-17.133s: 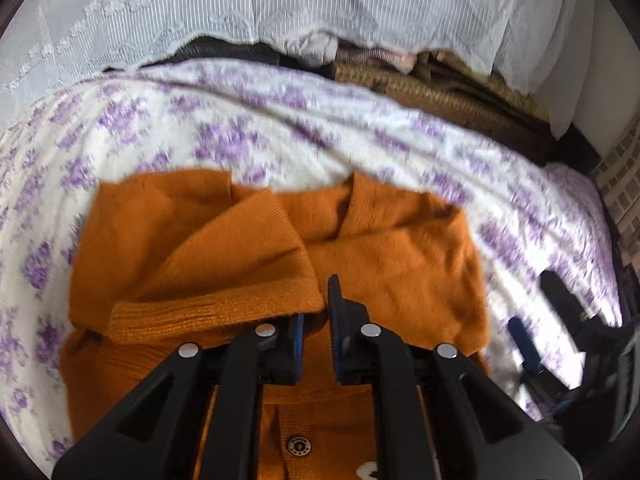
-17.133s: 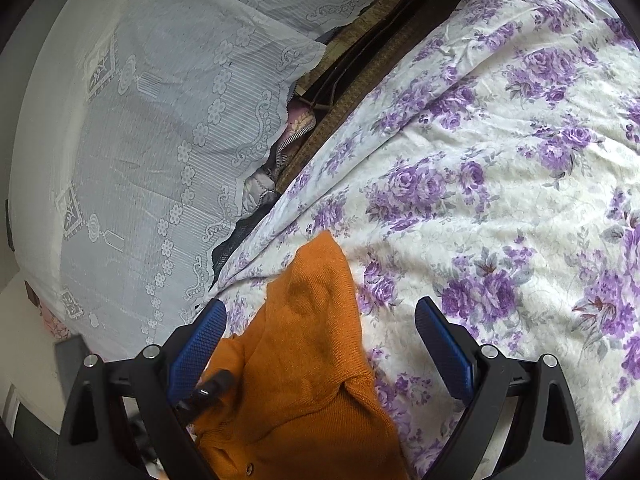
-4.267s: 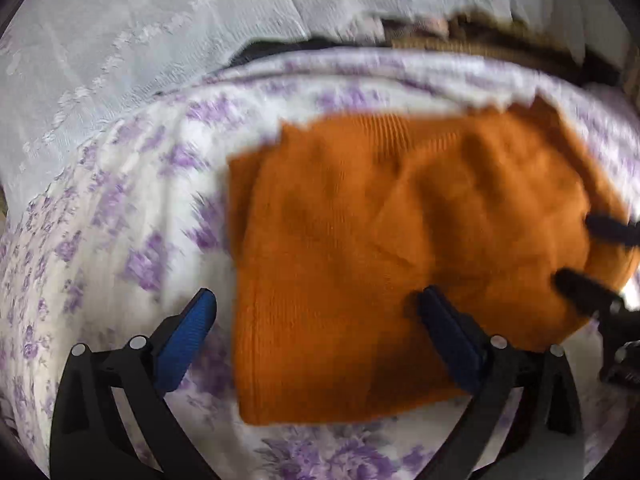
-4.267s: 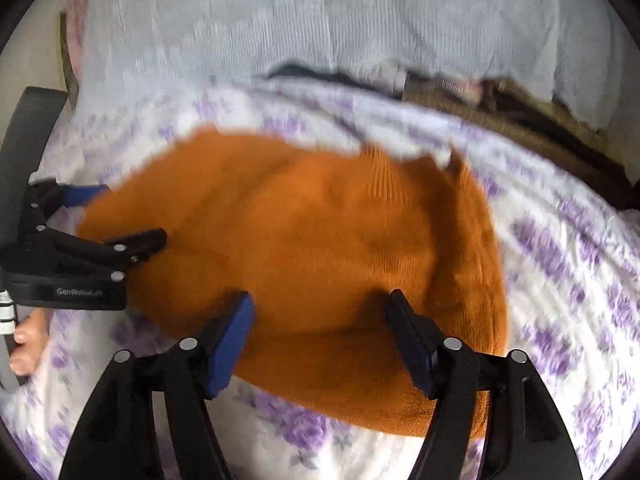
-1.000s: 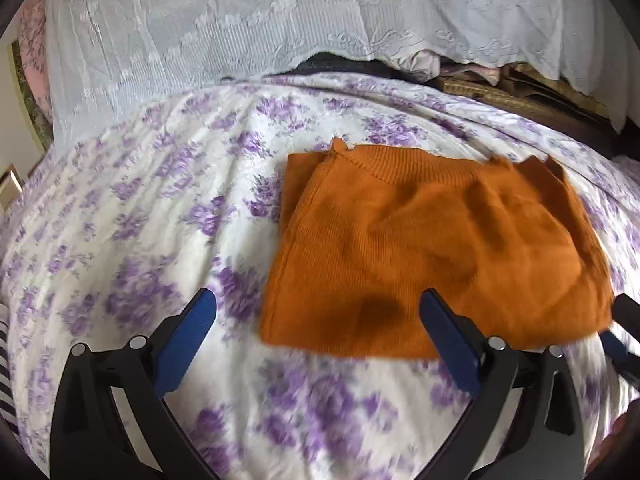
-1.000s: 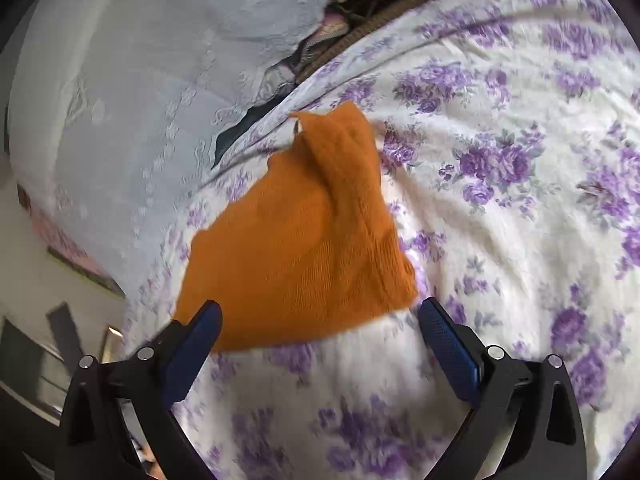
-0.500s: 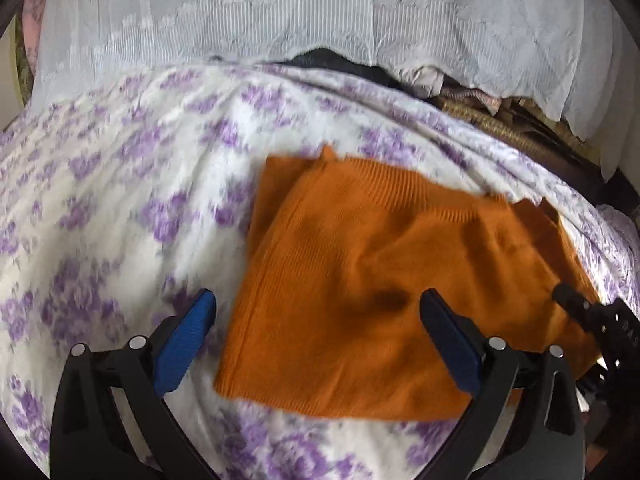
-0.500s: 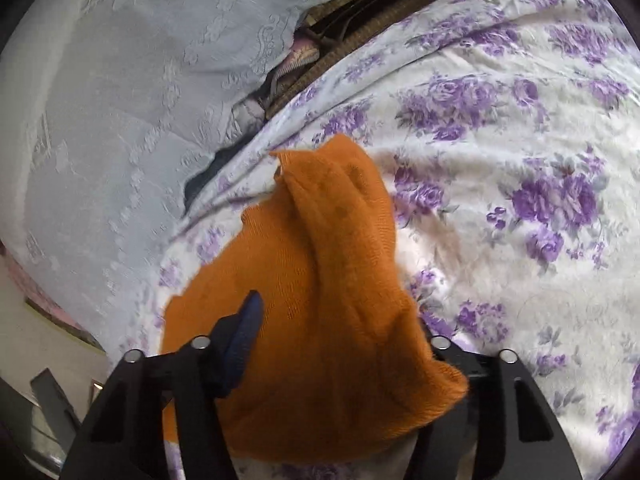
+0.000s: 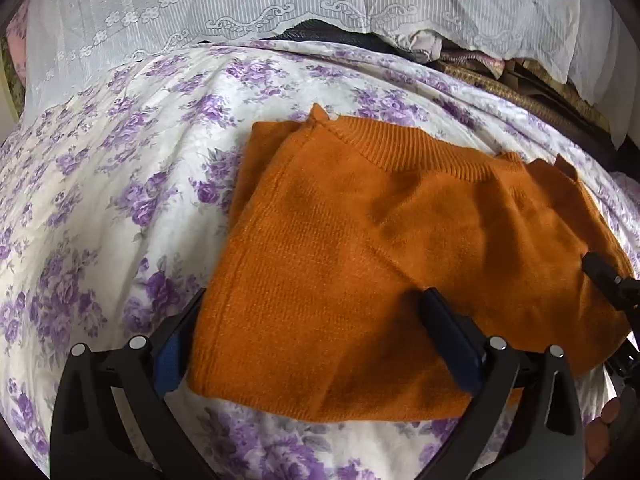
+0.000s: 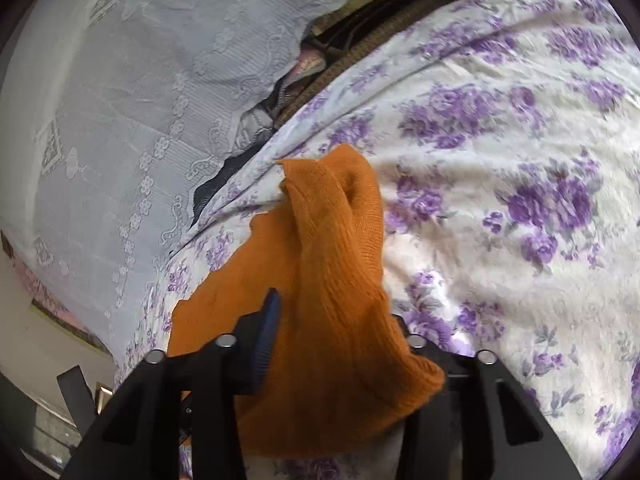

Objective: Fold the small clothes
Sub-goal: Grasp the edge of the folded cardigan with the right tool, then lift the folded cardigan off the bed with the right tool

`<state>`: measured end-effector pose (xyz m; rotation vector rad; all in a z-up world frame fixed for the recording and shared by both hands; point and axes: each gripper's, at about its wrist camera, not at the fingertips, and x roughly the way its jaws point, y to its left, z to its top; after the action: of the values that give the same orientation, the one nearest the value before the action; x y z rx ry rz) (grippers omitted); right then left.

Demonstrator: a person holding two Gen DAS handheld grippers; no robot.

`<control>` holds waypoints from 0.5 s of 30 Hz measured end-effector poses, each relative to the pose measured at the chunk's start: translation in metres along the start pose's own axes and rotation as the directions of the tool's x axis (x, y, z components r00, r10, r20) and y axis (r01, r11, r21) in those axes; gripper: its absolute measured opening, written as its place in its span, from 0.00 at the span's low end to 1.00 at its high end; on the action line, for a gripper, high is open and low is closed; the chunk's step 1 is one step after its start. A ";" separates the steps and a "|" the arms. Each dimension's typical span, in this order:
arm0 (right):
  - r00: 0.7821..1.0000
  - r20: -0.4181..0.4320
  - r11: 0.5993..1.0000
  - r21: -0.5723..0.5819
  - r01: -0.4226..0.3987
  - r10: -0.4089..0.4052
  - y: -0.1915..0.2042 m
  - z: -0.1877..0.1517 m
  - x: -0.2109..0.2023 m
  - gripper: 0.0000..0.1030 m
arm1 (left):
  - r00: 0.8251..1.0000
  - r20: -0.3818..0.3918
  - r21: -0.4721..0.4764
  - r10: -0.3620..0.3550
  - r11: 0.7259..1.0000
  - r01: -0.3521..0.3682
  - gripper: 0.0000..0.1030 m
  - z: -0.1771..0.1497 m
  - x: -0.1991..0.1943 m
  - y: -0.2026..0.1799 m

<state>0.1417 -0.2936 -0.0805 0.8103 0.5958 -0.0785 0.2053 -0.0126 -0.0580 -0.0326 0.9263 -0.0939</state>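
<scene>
A folded orange sweater (image 9: 392, 248) lies on the purple-flowered bedspread (image 9: 100, 200). My left gripper (image 9: 314, 300) stands open and wide at the sweater's near left corner. One finger (image 9: 172, 356) is tucked at the left edge and the other finger (image 9: 448, 340) rests on top of the cloth. In the right wrist view the sweater's (image 10: 332, 264) near right corner is bunched up between the jaws of my right gripper (image 10: 336, 312), which are closing on it. Its left pad (image 10: 268, 328) presses the cloth and the right finger is hidden under it. The right gripper (image 9: 608, 280) shows at the sweater's right edge.
A white lace curtain (image 9: 280, 4) hangs behind the bed. Dark bundles and a woven basket (image 9: 532, 92) are wedged between curtain and bed. A person's fingertips (image 9: 600, 432) show at the lower right. Bare bedspread (image 10: 520, 200) stretches to the right of the sweater.
My left gripper has come forward and down until its open fingers straddle the sweater's near left corner. The right jaws have narrowed from wide open onto the right corner, bunching the cloth.
</scene>
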 end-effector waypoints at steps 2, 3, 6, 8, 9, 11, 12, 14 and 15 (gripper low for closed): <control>1.000 0.011 1.000 -0.016 -0.001 0.001 0.004 0.000 -0.001 0.30 | 1.000 0.010 0.003 0.007 1.000 -0.007 0.96 -0.001 -0.003 0.000; 1.000 0.015 1.000 -0.023 -0.004 0.005 0.005 0.001 -0.002 0.29 | 1.000 0.016 0.008 0.012 1.000 -0.013 0.96 -0.001 -0.004 -0.001; 1.000 0.021 0.999 -0.041 -0.007 0.008 0.009 0.002 -0.004 0.27 | 0.999 0.038 0.033 0.031 0.999 -0.033 0.96 -0.001 -0.008 -0.005; 1.000 0.025 0.998 -0.056 -0.006 0.007 0.011 0.002 -0.006 0.27 | 0.998 0.054 0.050 0.038 0.998 -0.040 0.96 -0.001 -0.011 -0.008; 1.000 0.028 0.998 -0.066 -0.006 0.008 0.013 0.002 -0.007 0.27 | 0.998 0.058 0.054 0.040 0.998 -0.043 0.96 -0.001 -0.012 -0.009; 0.999 0.032 0.997 -0.078 -0.005 0.007 0.014 0.002 -0.008 0.27 | 0.997 0.068 0.065 0.045 0.997 -0.049 0.96 -0.001 -0.014 -0.011; 0.999 0.034 0.996 -0.084 -0.004 0.007 0.015 0.002 -0.009 0.27 | 0.996 0.070 0.066 0.047 0.996 -0.051 0.96 -0.001 -0.014 -0.012; 0.999 0.033 0.996 -0.088 -0.006 0.009 0.016 0.002 -0.010 0.27 | 0.996 0.075 0.070 0.049 0.996 -0.054 0.96 -0.001 -0.016 -0.012; 0.999 0.033 0.996 -0.093 -0.007 0.010 0.017 0.002 -0.011 0.27 | 0.996 0.076 0.070 0.050 0.996 -0.055 0.96 -0.001 -0.016 -0.012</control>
<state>0.1386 -0.2845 -0.0626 0.7200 0.5599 -0.0560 0.1944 -0.0231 -0.0452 0.0545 0.8488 -0.0767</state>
